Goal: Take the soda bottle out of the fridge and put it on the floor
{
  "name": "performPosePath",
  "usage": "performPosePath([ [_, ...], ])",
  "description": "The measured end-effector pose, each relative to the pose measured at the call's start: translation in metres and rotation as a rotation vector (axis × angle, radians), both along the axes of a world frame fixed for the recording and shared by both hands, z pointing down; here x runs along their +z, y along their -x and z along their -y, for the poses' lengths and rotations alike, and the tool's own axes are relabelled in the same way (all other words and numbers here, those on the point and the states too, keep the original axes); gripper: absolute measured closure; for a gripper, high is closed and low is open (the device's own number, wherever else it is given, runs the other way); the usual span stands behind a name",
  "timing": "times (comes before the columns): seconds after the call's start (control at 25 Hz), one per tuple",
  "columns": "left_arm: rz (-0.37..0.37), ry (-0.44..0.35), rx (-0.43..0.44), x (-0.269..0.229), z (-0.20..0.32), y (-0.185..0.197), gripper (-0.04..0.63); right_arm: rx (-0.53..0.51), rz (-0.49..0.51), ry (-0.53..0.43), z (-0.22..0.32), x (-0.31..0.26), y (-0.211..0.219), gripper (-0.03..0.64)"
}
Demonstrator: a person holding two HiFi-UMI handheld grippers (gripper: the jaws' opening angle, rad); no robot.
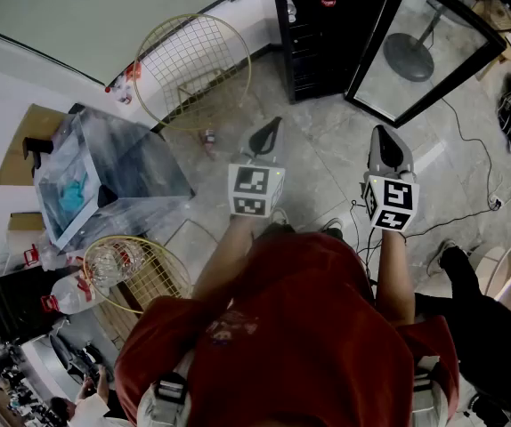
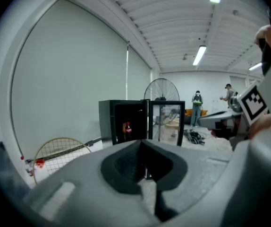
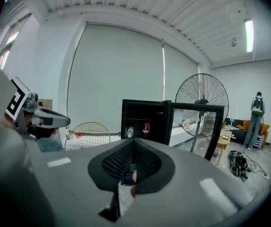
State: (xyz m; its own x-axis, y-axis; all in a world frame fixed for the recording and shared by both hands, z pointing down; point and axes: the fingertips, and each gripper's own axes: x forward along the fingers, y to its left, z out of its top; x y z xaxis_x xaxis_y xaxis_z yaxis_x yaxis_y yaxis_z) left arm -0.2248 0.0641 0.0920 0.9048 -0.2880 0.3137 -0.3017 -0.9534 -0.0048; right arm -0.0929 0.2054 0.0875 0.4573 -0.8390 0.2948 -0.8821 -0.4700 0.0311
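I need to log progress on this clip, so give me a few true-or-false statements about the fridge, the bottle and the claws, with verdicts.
1. The fridge has its door standing open. True.
2. The soda bottle lies on the floor. False: it stands inside the fridge.
3. The right claw grips the bottle. False: it is shut, empty, and short of the fridge.
4. The left claw is shut with nothing in it. True.

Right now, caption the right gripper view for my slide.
Shut, empty right gripper faces the open fridge; soda bottle stands inside.
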Motion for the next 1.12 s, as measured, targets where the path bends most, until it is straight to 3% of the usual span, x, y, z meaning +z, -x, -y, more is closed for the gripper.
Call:
performPosePath([
  [0.84, -0.041, 0.014, 0.039, 0.004, 0.079, 0.054, 0.595, 0.09, 0.054, -0.043, 0.072, 0.005, 0.058, 0.618],
  [1.12, -0.031, 0.01, 0.071, 0.013, 0.09, 0.049, 0.595, 0.108, 0.053, -0.017, 0.085, 0.013, 0.065, 0.618],
])
